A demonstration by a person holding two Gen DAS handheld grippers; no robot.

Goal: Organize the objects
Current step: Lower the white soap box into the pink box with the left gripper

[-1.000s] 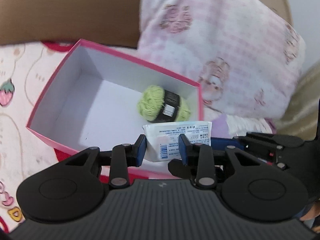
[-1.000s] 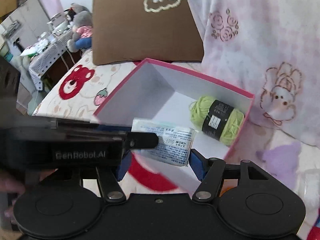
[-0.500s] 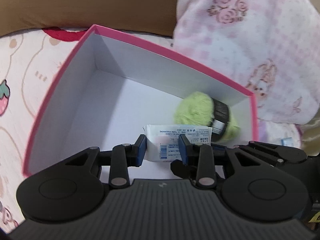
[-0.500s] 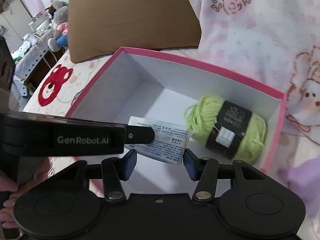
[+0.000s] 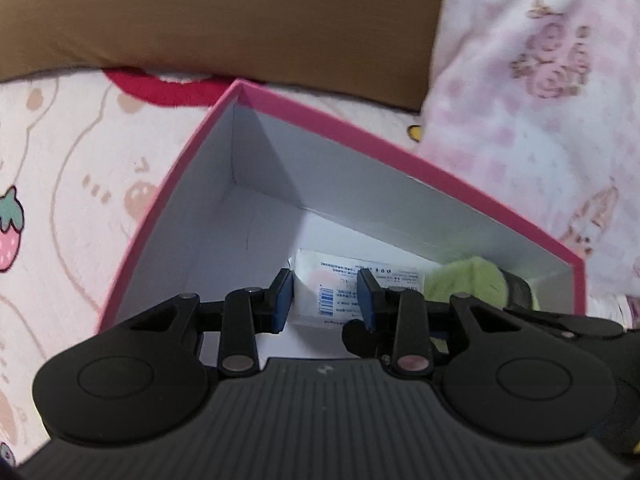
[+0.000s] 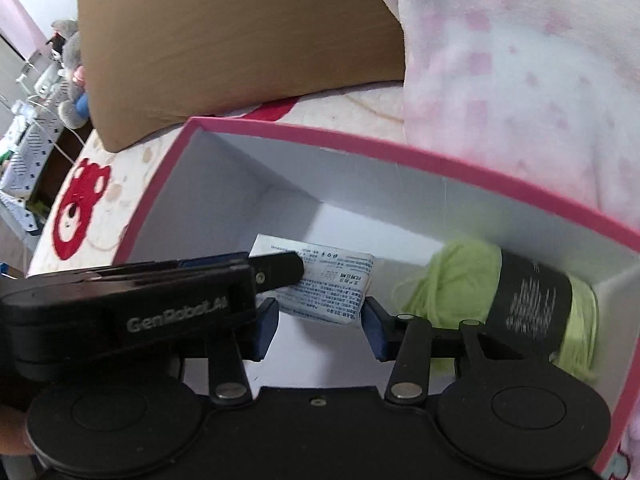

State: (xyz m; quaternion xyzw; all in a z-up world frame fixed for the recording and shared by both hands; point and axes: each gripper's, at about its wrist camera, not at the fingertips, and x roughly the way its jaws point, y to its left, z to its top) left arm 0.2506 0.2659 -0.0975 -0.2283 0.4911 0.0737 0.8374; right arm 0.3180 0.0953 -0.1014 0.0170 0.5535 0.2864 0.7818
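A white printed packet (image 5: 384, 276) hangs low inside the pink box (image 5: 360, 136), whose inside is white. My left gripper (image 5: 325, 300) is shut on the packet's near end. A skein of green yarn (image 5: 468, 280) with a black band lies in the box's right corner. In the right wrist view the same packet (image 6: 336, 284) sits between the blue pads of my right gripper (image 6: 320, 328), whose jaws are closing. The pads stand close at either side and I see no press. The left gripper's finger (image 6: 280, 270) reaches in from the left. The yarn (image 6: 460, 280) lies just right of the packet.
The box (image 6: 400, 152) rests on a bedsheet (image 5: 60, 200) printed with strawberries and bears. A brown cushion (image 5: 200, 20) stands behind it and a pink blanket (image 5: 540, 100) rises on the right. Plush toys (image 6: 70, 76) and furniture lie beyond the bed's left edge.
Both grippers have come forward and down over the box, so the packet now hangs inside it beside the yarn. The right gripper's jaws have narrowed around the packet.
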